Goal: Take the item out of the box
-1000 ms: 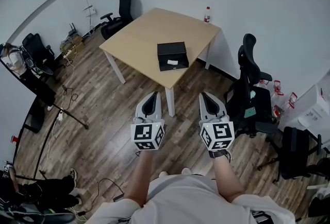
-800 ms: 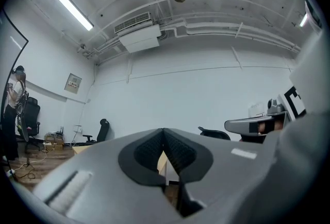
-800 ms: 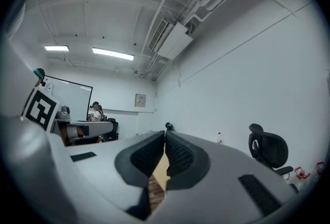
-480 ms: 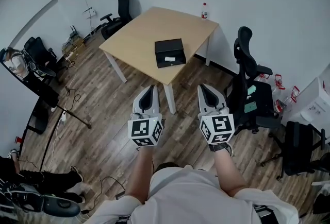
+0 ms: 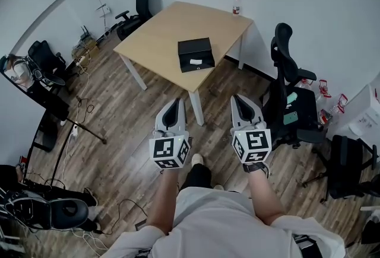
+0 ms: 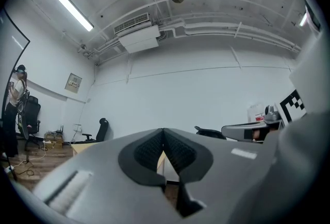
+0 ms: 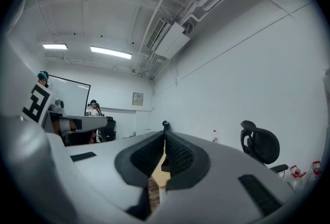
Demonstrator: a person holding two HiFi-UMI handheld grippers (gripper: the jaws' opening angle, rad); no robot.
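Observation:
A black box (image 5: 196,53) lies open on the light wooden table (image 5: 160,37), near the table's front corner. A small white item (image 5: 196,61) rests inside it. Both of my grippers hover over the wooden floor, well short of the table and pointing toward it. The left gripper (image 5: 177,102) is shut with nothing in it, and its pads meet in the left gripper view (image 6: 164,133). The right gripper (image 5: 238,99) is likewise shut and empty, as the right gripper view (image 7: 165,135) shows, with the table edge and box seen through the slit below the pads.
A bottle (image 5: 236,5) stands at the table's far corner. A black office chair (image 5: 286,82) sits right of the table, and another (image 5: 139,5) beyond it. Cables and a stand (image 5: 77,126) cross the floor at left. More chairs and a white box (image 5: 365,117) fill the right side.
The person has stepped toward the table, carrying both shut grippers along. A dark trouser leg and a shoe now show between the arms.

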